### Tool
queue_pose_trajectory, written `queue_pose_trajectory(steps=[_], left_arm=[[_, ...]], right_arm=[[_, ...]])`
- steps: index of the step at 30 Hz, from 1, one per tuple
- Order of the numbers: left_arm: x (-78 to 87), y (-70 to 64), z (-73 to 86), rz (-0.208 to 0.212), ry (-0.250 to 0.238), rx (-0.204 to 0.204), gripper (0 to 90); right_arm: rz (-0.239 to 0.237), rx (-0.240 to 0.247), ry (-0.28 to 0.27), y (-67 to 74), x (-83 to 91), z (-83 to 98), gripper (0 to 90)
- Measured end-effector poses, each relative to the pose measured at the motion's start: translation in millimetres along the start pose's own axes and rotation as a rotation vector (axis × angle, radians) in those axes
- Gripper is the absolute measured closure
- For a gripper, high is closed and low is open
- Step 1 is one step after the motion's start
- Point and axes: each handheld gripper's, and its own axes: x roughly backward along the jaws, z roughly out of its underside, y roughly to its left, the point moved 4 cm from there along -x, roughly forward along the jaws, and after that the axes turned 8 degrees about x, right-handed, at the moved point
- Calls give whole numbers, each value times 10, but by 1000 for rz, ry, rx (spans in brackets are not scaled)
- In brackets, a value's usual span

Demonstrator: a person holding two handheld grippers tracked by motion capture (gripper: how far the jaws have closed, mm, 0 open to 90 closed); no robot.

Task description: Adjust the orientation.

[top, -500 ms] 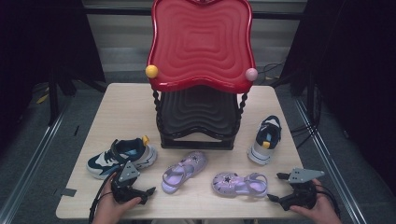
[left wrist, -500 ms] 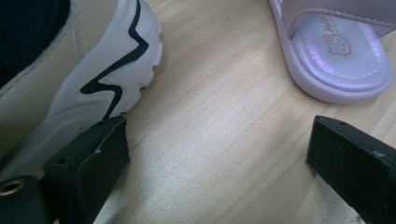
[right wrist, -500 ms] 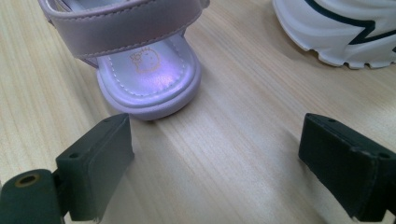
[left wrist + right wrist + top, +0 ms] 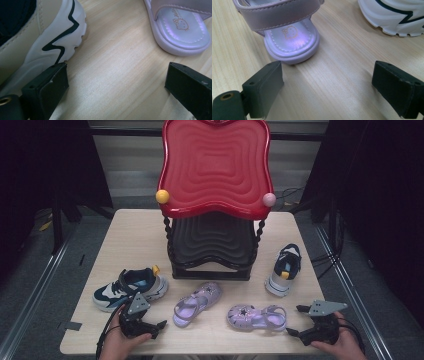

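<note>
Two lilac sandals lie near the table's [image 4: 125, 227] front edge, between the grippers. The left sandal [image 4: 197, 303] sits just right of the left gripper [image 4: 159, 328], long axis diagonal, one end toward the front edge, the other toward the black rack [image 4: 212, 245]. The right sandal [image 4: 256, 317] lies just left of the right gripper [image 4: 295, 321], long axis parallel to the front edge. Both grippers have jaws wide apart with only bare wood between them. The sandals look light, with soft flexible straps, a stiffer sole and a smooth, possibly slippery insole; best hold is probably the sole rim or the strap. A navy-and-white sneaker [image 4: 129, 287] sits beside the left gripper, its mate [image 4: 285, 268] near the right edge.
</note>
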Motion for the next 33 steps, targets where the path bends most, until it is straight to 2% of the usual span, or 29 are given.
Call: queue_pose_trajectory(steps=[4, 7, 9, 11, 15, 19, 20, 21, 23, 26, 28, 33], left_arm=[[11, -1, -7, -13, 1, 7, 57], [42, -32, -22, -6, 5, 10, 178], [38, -82, -29, 4, 15, 13, 172], [71, -109, -68, -6, 20, -18, 173], [170, -162, -155, 39, -42, 12, 193], [219, -195, -200, 58, -58, 16, 210], [235, -223, -238, 80, -73, 39, 213], [244, -237, -261, 88, -82, 45, 218], [263, -263, -310, 81, -99, 54, 227], [298, -285, -387, 93, -122, 54, 236], [312, -296, -423, 94, -120, 44, 236], [302, -311, -482, 100, -127, 49, 238]], right_arm=[[0, -1, 0, 0, 0, 0, 93], [0, 0, 0, 0, 0, 0, 93], [0, -1, 0, 0, 0, 0, 93], [0, -1, 1, 0, 1, 0, 93], [0, -1, 1, 0, 1, 0, 93], [0, 0, 0, 0, 0, 0, 93], [1, -1, 0, 0, 0, 0, 94], [1, -1, 0, 1, 1, 0, 94], [1, -1, 0, 1, 1, 0, 93], [2, -3, 1, 2, 2, 1, 93], [2, -3, 1, 2, 2, 1, 94], [3, -4, 1, 3, 2, 1, 94]])
